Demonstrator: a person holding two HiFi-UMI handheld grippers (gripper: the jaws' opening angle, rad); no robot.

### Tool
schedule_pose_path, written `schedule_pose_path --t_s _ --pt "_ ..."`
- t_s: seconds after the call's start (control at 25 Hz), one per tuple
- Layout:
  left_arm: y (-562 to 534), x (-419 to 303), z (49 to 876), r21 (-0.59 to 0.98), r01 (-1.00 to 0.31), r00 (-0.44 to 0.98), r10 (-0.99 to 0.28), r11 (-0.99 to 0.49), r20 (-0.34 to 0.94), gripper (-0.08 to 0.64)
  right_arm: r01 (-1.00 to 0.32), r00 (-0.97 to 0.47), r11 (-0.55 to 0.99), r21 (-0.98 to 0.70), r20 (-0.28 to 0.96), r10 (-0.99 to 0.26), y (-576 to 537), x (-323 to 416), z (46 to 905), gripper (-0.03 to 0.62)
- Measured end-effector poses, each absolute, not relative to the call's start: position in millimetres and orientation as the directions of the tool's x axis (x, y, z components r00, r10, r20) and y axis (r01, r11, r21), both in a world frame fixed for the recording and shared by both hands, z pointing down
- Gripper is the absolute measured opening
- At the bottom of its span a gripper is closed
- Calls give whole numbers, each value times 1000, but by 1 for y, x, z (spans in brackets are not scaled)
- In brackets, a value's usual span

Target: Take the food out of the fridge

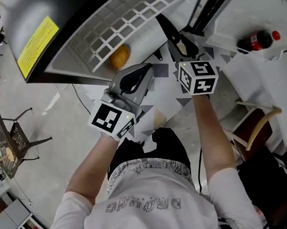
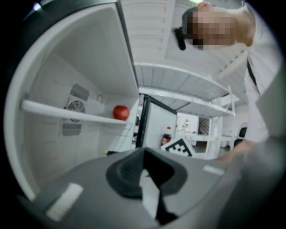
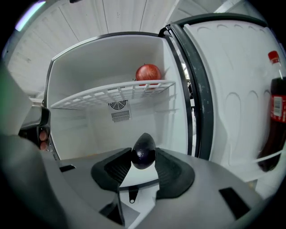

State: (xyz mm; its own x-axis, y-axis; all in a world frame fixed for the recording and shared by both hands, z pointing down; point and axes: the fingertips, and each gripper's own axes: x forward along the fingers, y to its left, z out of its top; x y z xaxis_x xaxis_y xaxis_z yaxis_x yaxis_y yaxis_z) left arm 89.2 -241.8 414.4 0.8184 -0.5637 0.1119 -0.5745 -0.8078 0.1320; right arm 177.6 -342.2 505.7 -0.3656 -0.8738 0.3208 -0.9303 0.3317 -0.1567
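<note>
Right gripper has the dark purple eggplant at the open front of the fridge!

Both pads are clamped on the eggplant's sides, its pointed end up, just below the front edge of the wire shelf. A red apple sits at that shelf's right end, toward the back. An orange fruit shows under the shelf's front edge. Over on the left, the left gripper hangs beside its partner, jaws pressed together on nothing. A cola bottle stands in the door rack.
</note>
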Motion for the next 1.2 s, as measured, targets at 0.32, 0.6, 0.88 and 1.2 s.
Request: schedule_pose_path --t_s 0.32,0.6,0.88,1.2 --pt "-221 79 393 132 -540 842 -532 -831 92 8 -945 -325 291 -150 324 -888 -304 180 479 156" --pt "-205 65 380 134 -514 858 -508 -847 78 8 -955 -293 261 -140 320 -901 -268 177 457 156" --pt "-190 51 367 128 -474 880 -469 -871 68 8 -961 -272 241 -138 303 -913 -236 163 434 156" --pt "-178 34 349 120 -440 898 -437 -890 46 6 -965 -259 232 -125 273 -927 -204 145 402 156"
